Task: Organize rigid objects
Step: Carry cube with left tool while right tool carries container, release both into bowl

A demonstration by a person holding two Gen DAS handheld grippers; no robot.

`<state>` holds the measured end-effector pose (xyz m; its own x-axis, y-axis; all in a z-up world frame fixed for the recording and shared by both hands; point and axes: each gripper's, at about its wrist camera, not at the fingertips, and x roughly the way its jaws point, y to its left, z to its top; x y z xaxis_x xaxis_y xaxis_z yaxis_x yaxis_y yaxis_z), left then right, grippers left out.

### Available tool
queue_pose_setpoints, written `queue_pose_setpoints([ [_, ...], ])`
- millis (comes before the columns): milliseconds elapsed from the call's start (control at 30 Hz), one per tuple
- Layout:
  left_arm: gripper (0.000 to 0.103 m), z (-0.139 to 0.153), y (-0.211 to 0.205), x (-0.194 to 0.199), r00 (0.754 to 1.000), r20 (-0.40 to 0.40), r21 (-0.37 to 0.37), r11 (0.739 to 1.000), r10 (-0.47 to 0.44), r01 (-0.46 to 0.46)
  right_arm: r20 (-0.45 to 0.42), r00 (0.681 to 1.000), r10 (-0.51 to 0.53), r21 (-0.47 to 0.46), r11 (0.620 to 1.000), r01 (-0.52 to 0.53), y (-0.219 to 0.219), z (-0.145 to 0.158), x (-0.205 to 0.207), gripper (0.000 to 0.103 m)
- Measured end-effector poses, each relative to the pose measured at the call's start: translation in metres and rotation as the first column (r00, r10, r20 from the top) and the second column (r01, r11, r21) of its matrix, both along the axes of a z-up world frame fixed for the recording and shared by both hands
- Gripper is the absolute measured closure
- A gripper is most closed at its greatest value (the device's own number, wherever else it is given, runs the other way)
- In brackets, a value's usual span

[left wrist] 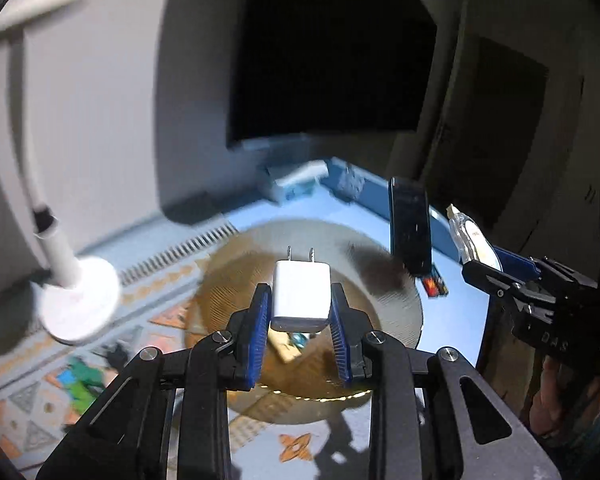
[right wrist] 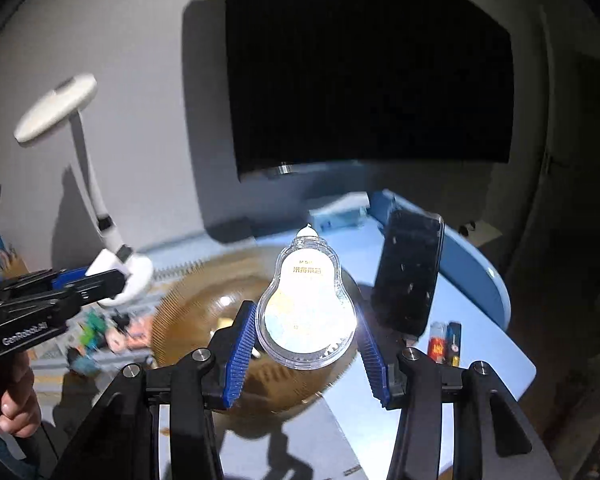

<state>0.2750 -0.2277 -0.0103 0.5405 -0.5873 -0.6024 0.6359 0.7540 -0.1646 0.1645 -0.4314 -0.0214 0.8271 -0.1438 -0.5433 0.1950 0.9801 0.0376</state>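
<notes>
Blue pads of the left tongs (left wrist: 300, 320) clamp a white charger (left wrist: 301, 295) by its flat sides, prongs pointing away, above a brown ribbed bowl (left wrist: 236, 264) on the counter (left wrist: 452, 312). The right tongs (right wrist: 306, 344) are clamped on a clear pear-shaped case (right wrist: 306, 312), nozzle up, also over the bowl. Both things ride in the air, clear of the counter.

A dark phone (right wrist: 410, 272) stands tilted just beside the bowl, with two small lighters (right wrist: 444, 340) near its foot. A white lamp (right wrist: 100, 208) stands at the left, a dark monitor (right wrist: 368, 64) behind.

The step seems to be carrying both things to wherever they belong. To do it well, keep each grip steady, as the case is slick and held only at its widest part. Steer the right tongs wide of the phone, which would tip easily, and lower each thing before parting the pads.
</notes>
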Motion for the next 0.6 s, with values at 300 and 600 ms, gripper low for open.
queue_pose_setpoints([
  [300,0.078,-0.068,-0.041,0.017,0.988,-0.149,0.097,0.993,-0.045,0.06,-0.199,0.978,0.056,0.04,0.998,-0.049,-0.003,-0.056,0.032,0.055],
  [600,0.078,-0.087,-0.057,0.024,0.98,-0.187,0.128,0.987,-0.069,0.094,-0.28,0.958,0.069,0.06,0.997,-0.054,-0.005,-0.076,0.045,0.055],
])
